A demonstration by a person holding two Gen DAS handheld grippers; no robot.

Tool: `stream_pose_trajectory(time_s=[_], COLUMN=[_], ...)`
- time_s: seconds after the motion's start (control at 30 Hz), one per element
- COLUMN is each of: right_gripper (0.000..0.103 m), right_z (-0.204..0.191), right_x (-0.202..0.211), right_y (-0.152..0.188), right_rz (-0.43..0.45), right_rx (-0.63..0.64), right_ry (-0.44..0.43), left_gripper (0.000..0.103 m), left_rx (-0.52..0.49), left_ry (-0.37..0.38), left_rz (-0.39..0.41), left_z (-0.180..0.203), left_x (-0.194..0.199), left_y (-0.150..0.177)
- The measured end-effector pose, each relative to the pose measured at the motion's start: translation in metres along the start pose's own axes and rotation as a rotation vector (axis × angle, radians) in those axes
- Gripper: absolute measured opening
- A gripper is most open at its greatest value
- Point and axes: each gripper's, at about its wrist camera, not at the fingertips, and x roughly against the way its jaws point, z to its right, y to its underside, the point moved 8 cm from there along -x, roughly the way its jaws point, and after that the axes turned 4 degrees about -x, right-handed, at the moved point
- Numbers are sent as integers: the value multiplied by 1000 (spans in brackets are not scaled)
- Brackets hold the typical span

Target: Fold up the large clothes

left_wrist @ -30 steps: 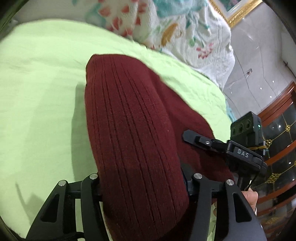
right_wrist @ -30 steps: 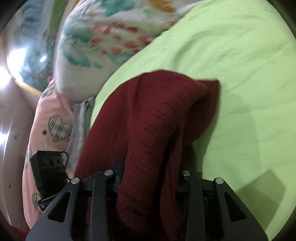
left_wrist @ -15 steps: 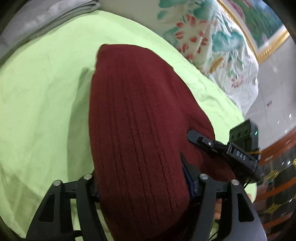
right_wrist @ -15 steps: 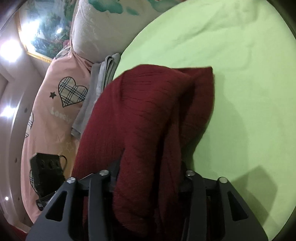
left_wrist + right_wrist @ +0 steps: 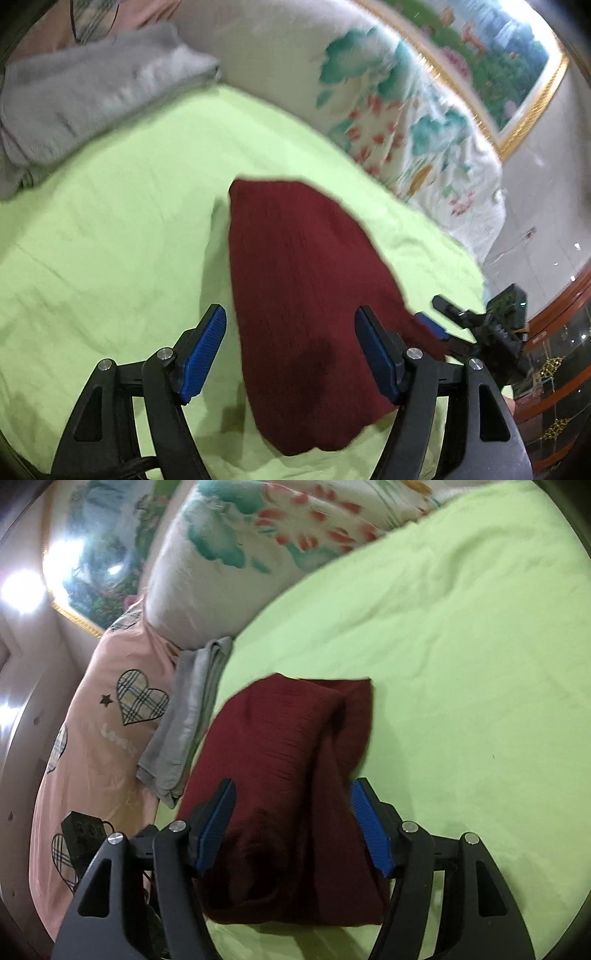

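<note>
A dark red ribbed knit garment (image 5: 295, 295) lies folded on the light green bed sheet (image 5: 110, 240). My left gripper (image 5: 291, 332) is open above its near end, blue pads on either side and clear of the cloth. In the right wrist view the same garment (image 5: 288, 775) lies bunched between the open jaws of my right gripper (image 5: 291, 812), which do not clamp it. The right gripper also shows at the right of the left wrist view (image 5: 480, 325).
A folded grey cloth (image 5: 92, 88) lies at the head of the bed, also in the right wrist view (image 5: 188, 723). A floral quilt (image 5: 388, 110) and a pink heart-print cover (image 5: 110, 720) lie behind. A wooden cabinet (image 5: 554, 369) stands at right.
Both grippers have opened and let go of the red garment, which now lies on the sheet. Both have drawn back and up, so more of the bed shows.
</note>
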Motion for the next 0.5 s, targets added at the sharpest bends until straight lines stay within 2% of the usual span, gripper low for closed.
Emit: stream_pose_trajectory(time_s=[0.07, 0.1, 0.2, 0.23, 0.27, 0.3, 0.37, 0.43, 0.5], right_gripper=[59, 58, 57, 53, 28, 21, 18, 17, 16], right_z=[-12, -16, -15, -11, -8, -7, -8, -9, -7], right_x=[-10, -19, -45, -56, -61, -65, -62, -44, -23], right_y=[0, 1, 12, 16, 21, 24, 20, 7, -6], right_rz=[-24, -47, -116, -145, -163, -178, -156, -90, -24], right_rx=[23, 21, 35, 27, 19, 13, 12, 10, 4], right_ry=[6, 2, 41, 68, 69, 59, 26, 1, -20], left_gripper=[69, 64, 61, 61, 61, 61, 61, 61, 61], left_rx=[-35, -50, -98, -106, -123, -131, -123, -100, -96], left_ry=[41, 42, 61, 39, 26, 17, 27, 86, 176], left_rz=[11, 4, -59, -69, -88, -99, -112, -125, -146], left_z=[9, 11, 26, 27, 28, 30, 38, 48, 68], left_x=[4, 3, -19, -26, -34, -40, -49, -55, -62], left_y=[-1, 1, 14, 18, 24, 26, 25, 20, 17])
